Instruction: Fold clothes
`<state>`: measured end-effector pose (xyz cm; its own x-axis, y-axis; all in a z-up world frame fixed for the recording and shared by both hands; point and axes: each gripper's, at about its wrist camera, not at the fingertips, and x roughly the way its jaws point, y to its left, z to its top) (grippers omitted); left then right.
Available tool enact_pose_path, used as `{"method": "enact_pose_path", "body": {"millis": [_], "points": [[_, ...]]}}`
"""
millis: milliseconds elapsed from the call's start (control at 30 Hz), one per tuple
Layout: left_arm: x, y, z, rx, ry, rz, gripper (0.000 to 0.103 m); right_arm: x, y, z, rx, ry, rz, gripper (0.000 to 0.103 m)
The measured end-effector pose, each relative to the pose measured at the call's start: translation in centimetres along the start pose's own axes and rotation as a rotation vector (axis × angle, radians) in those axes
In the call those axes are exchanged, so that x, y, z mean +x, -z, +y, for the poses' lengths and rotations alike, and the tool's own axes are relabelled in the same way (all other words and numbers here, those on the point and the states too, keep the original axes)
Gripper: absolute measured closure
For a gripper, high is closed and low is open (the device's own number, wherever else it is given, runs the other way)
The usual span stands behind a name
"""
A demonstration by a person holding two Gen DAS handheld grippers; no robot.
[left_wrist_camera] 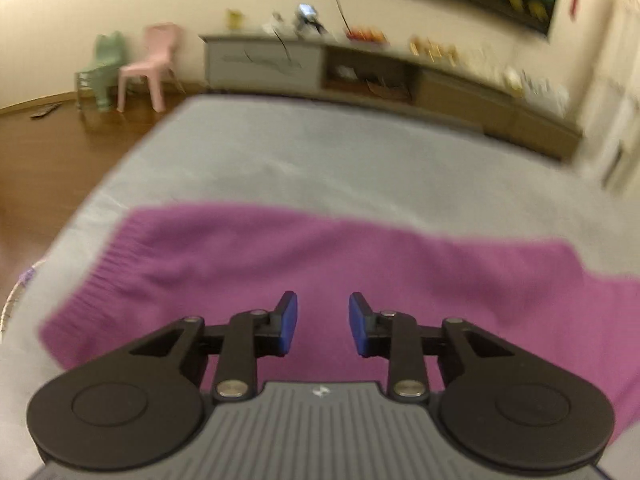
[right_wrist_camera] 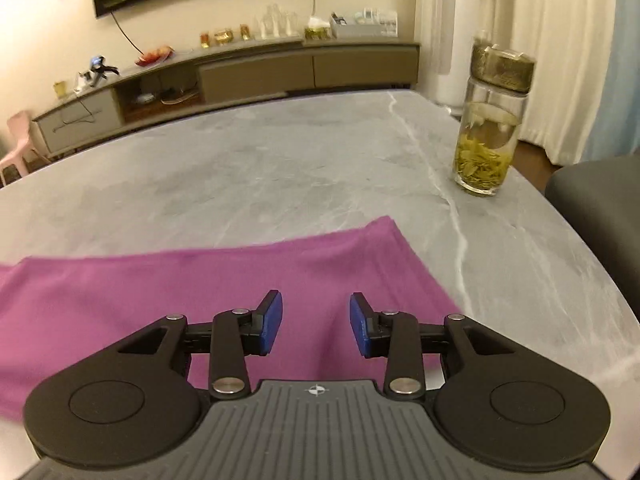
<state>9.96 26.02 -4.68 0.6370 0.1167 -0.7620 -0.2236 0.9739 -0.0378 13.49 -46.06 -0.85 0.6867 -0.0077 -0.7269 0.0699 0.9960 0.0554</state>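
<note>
My left view is smeared with blur, so the far cabinet (left_wrist_camera: 360,72) and the things on it are only shapes, and the two small chairs, the pink chair (left_wrist_camera: 146,66) and the green chair (left_wrist_camera: 102,68), are soft outlines. The purple garment (left_wrist_camera: 280,264) runs off the right edge of that view and under my tool body, so I cannot see its whole outline; a ribbed hem shows at its left end. In my right view the same purple garment (right_wrist_camera: 180,292) is cut off at the left edge and below, with one corner reaching toward the middle of the grey marbled counter (right_wrist_camera: 280,160).

My left tongs (left_wrist_camera: 323,322) stand partly apart above the purple knit, with nothing between the blue pads (left_wrist_camera: 289,320); I cannot tell whether the tips touch the cloth. My right tongs (right_wrist_camera: 316,320) are likewise partly apart, a little wider, empty, over the garment near its right edge.

A glass tea bottle (right_wrist_camera: 490,120) with leaves in it stands upright on the counter, well apart from the garment, near the counter's right edge. A dark chair back (right_wrist_camera: 596,200) is cut off at the right.
</note>
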Motion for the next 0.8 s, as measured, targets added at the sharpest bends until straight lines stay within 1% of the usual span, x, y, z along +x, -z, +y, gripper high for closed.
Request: {"method": "enact_pose_path", "body": {"millis": [67, 100, 133, 167, 233, 267, 300, 333, 367, 400, 433, 467, 533, 567, 633, 667, 700, 767, 800], "points": [[0.7, 0.5, -0.2, 0.041, -0.045, 0.003, 0.073, 2.4, -0.7, -0.3, -0.009, 0.029, 0.021, 0.066], [0.7, 0.5, 0.0, 0.047, -0.060, 0.002, 0.073, 3.3, -1.2, -0.6, -0.018, 0.055, 0.018, 0.067], [0.6, 0.6, 0.3, 0.042, -0.082, 0.002, 0.070, 4.0, -1.8, -0.9, -0.028, 0.085, 0.013, 0.067], [0.4, 0.7, 0.6, 0.035, -0.107, 0.002, 0.065, 4.7, -2.3, -1.3, -0.033, 0.118, 0.001, 0.067], [-0.2, 0.7, 0.5, 0.011, -0.113, 0.002, 0.065, 5.9, -3.0, -1.7, -0.046, 0.185, -0.024, 0.067], [-0.6, 0.7, 0.0, 0.008, -0.118, 0.001, 0.067, 6.2, -3.1, -1.7, -0.059, 0.211, -0.032, 0.065], [-1.0, 0.6, -0.4, 0.004, -0.123, -0.001, 0.071, 6.4, -3.1, -1.7, -0.072, 0.235, -0.041, 0.064], [-1.6, 0.4, -1.2, 0.004, -0.085, -0.023, 0.071, 5.9, -3.1, -1.6, -0.070, 0.247, -0.041, 0.064], [-2.2, 0.2, -2.1, 0.004, -0.037, -0.051, 0.071, 4.6, -3.0, -1.1, -0.074, 0.238, -0.059, 0.064], [-2.8, 0.0, -2.9, 0.004, 0.011, -0.079, 0.071, 2.7, -2.8, -0.3, -0.071, 0.177, -0.088, 0.064], [-3.2, -0.2, -4.4, 0.028, 0.056, -0.098, 0.070, 0.7, -2.5, 0.7, -0.067, 0.105, -0.118, 0.064], [-3.1, -0.4, -6.0, 0.062, 0.096, -0.102, 0.069, -0.3, -1.7, 2.0, -0.079, 0.004, -0.099, 0.064], [-2.0, -0.3, -9.1, 0.121, 0.159, -0.084, 0.067, -1.9, 0.2, 5.1, -0.111, -0.210, -0.036, 0.065], [-1.1, -0.3, -10.1, 0.140, 0.154, -0.065, 0.067, -1.9, 1.2, 6.4, -0.161, -0.249, -0.005, 0.066], [0.9, -0.2, -11.2, 0.160, 0.123, -0.032, 0.068, -1.6, 3.0, 8.9, -0.278, -0.291, 0.055, 0.066], [1.9, -0.1, -11.4, 0.161, 0.103, -0.021, 0.069, -1.1, 3.8, 9.3, -0.329, -0.288, 0.078, 0.065], [2.2, -0.2, -11.3, 0.168, 0.068, -0.027, 0.068, -1.1, 4.3, 9.3, -0.373, -0.285, 0.067, 0.066], [2.8, -0.5, -10.9, 0.175, -0.015, -0.041, 0.067, -1.6, 4.8, 8.4, -0.384, -0.278, 0.073, 0.066], [2.9, -0.6, -10.4, 0.160, -0.037, -0.042, 0.067, -1.8, 5.0, 7.9, -0.385, -0.274, 0.078, 0.066]]}}
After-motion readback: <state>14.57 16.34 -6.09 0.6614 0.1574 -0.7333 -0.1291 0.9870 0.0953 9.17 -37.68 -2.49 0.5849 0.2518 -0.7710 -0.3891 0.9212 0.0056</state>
